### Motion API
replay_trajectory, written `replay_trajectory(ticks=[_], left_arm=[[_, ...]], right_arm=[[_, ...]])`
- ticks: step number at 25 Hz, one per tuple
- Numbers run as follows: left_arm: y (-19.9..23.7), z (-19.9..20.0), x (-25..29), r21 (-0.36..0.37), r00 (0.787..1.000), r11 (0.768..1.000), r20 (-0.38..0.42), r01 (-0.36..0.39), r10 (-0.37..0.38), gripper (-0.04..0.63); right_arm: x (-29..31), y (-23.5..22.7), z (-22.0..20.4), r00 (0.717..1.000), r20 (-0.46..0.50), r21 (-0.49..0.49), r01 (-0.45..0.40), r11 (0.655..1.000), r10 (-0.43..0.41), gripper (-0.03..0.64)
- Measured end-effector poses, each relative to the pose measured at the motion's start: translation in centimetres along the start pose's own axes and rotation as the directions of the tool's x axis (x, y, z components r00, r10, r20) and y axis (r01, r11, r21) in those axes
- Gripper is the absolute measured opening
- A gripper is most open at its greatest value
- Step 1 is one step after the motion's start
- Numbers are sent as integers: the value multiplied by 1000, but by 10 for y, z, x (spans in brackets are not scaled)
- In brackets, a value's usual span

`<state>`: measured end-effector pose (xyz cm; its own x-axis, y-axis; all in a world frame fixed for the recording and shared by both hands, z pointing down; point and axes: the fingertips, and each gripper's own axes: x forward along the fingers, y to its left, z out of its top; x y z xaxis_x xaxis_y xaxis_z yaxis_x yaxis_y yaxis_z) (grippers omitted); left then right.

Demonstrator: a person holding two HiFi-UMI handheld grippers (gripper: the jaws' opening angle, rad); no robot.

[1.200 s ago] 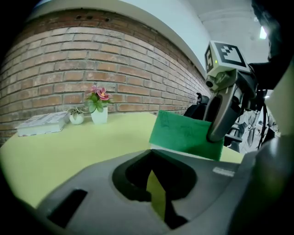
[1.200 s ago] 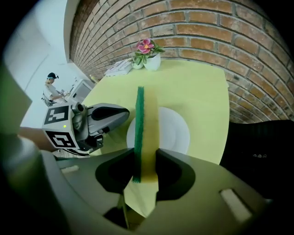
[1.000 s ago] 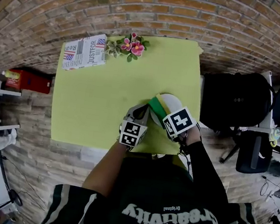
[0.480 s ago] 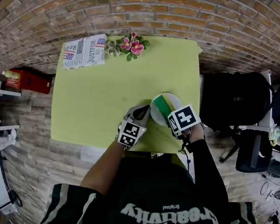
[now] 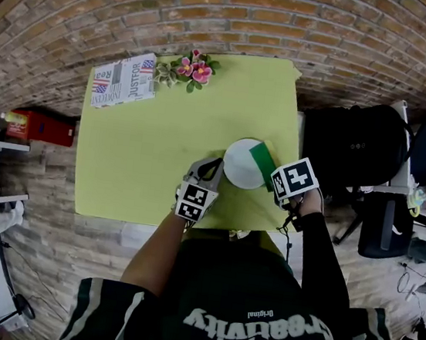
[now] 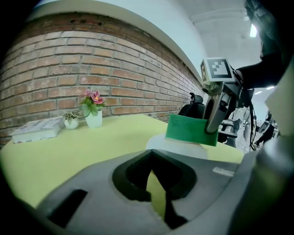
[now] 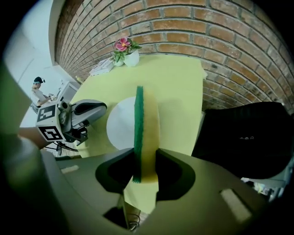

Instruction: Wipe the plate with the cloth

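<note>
A round white plate (image 5: 241,164) lies on the yellow-green table (image 5: 147,141) near its front right corner. My right gripper (image 5: 273,170) is shut on the cloth (image 5: 262,160), a green-and-yellow sponge pad held on edge over the plate's right rim. In the right gripper view the cloth (image 7: 144,128) stands upright between the jaws (image 7: 146,170), with the plate (image 7: 120,126) to its left. My left gripper (image 5: 211,170) rests at the plate's left edge, shut on nothing. In the left gripper view the plate (image 6: 179,146) and the cloth (image 6: 186,130) lie beyond the jaws (image 6: 156,195).
A small pot of pink flowers (image 5: 187,70) and a printed book (image 5: 124,80) sit at the table's far left. A black backpack (image 5: 351,152) and a chair (image 5: 388,227) stand right of the table. A red box (image 5: 39,127) lies on the floor at the left. A brick wall runs behind.
My right gripper has carried the cloth rightward across the plate, from its left part to its right rim, baring more white surface. The left gripper has stayed by the plate's left edge.
</note>
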<state>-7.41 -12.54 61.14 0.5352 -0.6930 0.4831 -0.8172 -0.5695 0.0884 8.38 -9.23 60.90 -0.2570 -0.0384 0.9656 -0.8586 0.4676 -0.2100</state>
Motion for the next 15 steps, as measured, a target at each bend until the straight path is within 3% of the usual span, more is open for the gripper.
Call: replay_trajectory(ticks=[11,15], left_arm=[[1,-2,1,5,1000,1000,-6,-16,17,8],[0,-3,3,-1,1000,1000,-14,-12,12,8]], right_arm=[[-4,-14,-10,999,24,21,40,999,-41,130],[-9,-5,-5,998,60,21,-3,1000,2,130]])
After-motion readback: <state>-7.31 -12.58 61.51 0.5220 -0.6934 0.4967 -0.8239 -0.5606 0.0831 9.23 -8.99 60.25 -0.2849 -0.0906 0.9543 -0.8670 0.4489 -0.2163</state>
